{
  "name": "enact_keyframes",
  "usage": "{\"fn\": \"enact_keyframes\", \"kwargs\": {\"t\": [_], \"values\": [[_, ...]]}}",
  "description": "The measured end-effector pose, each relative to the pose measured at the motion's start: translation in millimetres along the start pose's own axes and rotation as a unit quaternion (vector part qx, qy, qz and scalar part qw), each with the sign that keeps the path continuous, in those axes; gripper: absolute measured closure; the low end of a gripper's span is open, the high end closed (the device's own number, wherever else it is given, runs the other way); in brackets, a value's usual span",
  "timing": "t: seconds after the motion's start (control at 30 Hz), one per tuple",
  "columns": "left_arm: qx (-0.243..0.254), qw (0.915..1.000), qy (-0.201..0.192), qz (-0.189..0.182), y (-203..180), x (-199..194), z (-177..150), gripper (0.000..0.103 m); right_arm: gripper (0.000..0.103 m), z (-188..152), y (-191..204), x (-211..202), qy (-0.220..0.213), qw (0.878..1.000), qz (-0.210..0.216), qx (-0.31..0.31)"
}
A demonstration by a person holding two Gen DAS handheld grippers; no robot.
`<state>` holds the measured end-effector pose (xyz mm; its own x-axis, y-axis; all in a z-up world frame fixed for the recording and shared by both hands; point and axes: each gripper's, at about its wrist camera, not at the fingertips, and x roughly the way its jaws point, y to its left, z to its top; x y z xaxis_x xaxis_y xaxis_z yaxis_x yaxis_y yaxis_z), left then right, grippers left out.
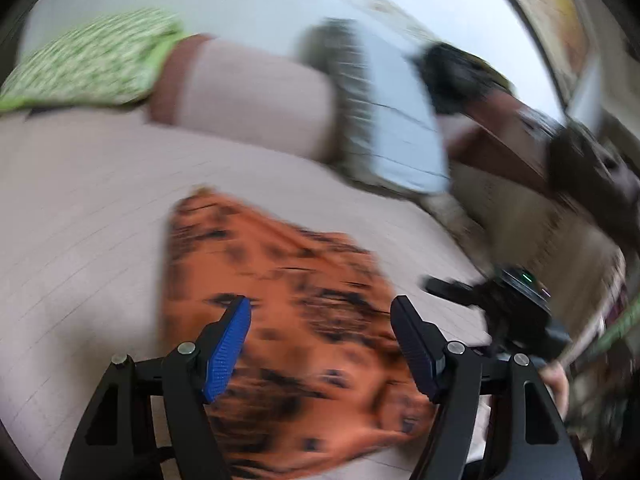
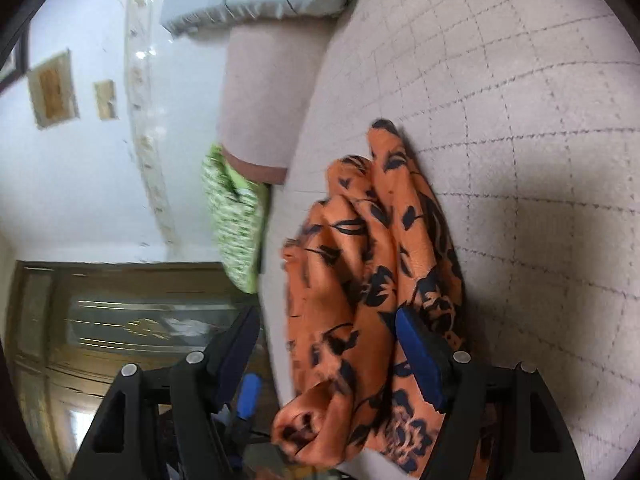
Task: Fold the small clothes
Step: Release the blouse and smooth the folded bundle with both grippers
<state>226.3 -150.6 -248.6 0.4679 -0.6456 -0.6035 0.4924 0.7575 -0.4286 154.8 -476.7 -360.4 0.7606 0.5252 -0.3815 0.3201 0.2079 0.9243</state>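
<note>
**Both grippers released over orange patterned garment on bed**

Left gripper [image 1: 320, 312]: jaws stand wide apart with nothing pinched between them. Its blue-padded fingers [image 1: 228, 354] hang above the orange cloth with black floral print [image 1: 288, 280], which lies spread across the pale checked bedcover [image 1: 80, 208]. This view is heavily smeared by motion, so fine contact cannot be judged.

Right gripper [image 2: 324, 324]: jaws likewise parted and not clamped. One blue pad [image 2: 420, 360] sits against or just beside the bunched folds of the same orange cloth [image 2: 380, 248]; whether it touches cannot be told. The other finger stands clear of the fabric, off the edge of the bedcover [image 2: 520, 120].

Garment: gathered into upright ridges in the right wrist view, resting on the bed near its edge.

Surroundings: a mauve bolster with a brown band [image 1: 256, 96], a green patterned pillow [image 1: 88, 60] beside it, and a light blue folded quilt [image 1: 400, 120] beyond. A second device [image 1: 516, 300] shows at the right of the left wrist view.
</note>
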Motion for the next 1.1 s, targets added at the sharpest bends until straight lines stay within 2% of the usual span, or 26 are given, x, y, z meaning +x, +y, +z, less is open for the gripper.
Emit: {"fn": "enact_keyframes", "kwargs": {"t": [0.07,0.13,0.2,0.3,0.37,0.4,0.43,0.53,0.57,0.67,0.73,0.77,0.8,0.87,0.9,0.93,0.97,1.03,1.1], "values": [[-0.032,0.9990,0.008,0.031,28,5,-8,0.030,0.029,0,1,8,0.004,1.000,-0.012,-0.001],[-0.050,0.9966,0.042,0.050,44,12,-13,0.031,0.029,-2,6,19,0.010,1.000,-0.023,-0.012],[-0.042,0.9946,0.066,0.068,46,21,-13,0.031,0.029,-4,11,28,0.011,0.999,-0.028,-0.023],[-0.017,0.9937,0.068,0.087,43,22,-17,0.031,0.030,-12,23,42,0.013,0.998,-0.036,-0.045],[0.011,0.9935,0.072,0.088,33,23,-20,0.030,0.058,-23,35,47,-0.004,0.993,-0.073,-0.097],[0.027,0.9930,0.078,0.085,28,23,-23,0.030,0.081,-28,40,50,-0.011,0.988,-0.094,-0.121],[0.040,0.9924,0.077,0.087,26,19,-26,0.030,0.082,-33,45,50,-0.021,0.982,-0.121,-0.145],[0.073,0.9913,0.071,0.084,14,14,-34,0.030,0.087,-45,54,35,-0.068,0.974,-0.131,-0.172],[0.076,0.9919,0.070,0.074,10,15,-34,0.030,0.088,-50,61,27,-0.088,0.969,-0.132,-0.189],[0.089,0.9930,0.066,0.039,0,8,-39,0.030,0.088,-72,85,-6,-0.157,0.944,-0.130,-0.259],[0.110,0.9903,0.069,0.049,-7,7,-45,0.028,0.088,-80,86,-19,-0.170,0.935,-0.140,-0.277],[0.123,0.9875,0.074,0.064,-10,12,-48,0.026,0.086,-75,80,-16,-0.155,0.939,-0.151,-0.267],[0.138,0.9832,0.083,0.086,-10,17,-51,0.026,0.084,-64,63,-5,-0.108,0.950,-0.169,-0.238],[0.153,0.9769,0.100,0.110,-10,24,-58,0.023,0.082,-47,30,11,-0.044,0.969,-0.198,-0.142],[0.150,0.9776,0.099,0.110,-10,23,-59,0.023,0.078,-41,13,7,-0.039,0.980,-0.173,-0.086],[0.145,0.9787,0.099,0.107,-9,22,-60,0.023,0.073,-35,4,-2,-0.042,0.989,-0.136,-0.049],[0.143,0.9794,0.101,0.102,-7,21,-62,0.022,0.071,-32,4,-8,-0.048,0.989,-0.130,-0.041],[0.141,0.9794,0.105,0.100,-5,19,-62,0.022,0.055,-29,17,-21,-0.083,0.984,-0.143,-0.068],[0.133,0.9804,0.112,0.093,-1,18,-63,0.022,0.044,-30,33,-28,-0.130,0.975,-0.149,-0.098]]}}
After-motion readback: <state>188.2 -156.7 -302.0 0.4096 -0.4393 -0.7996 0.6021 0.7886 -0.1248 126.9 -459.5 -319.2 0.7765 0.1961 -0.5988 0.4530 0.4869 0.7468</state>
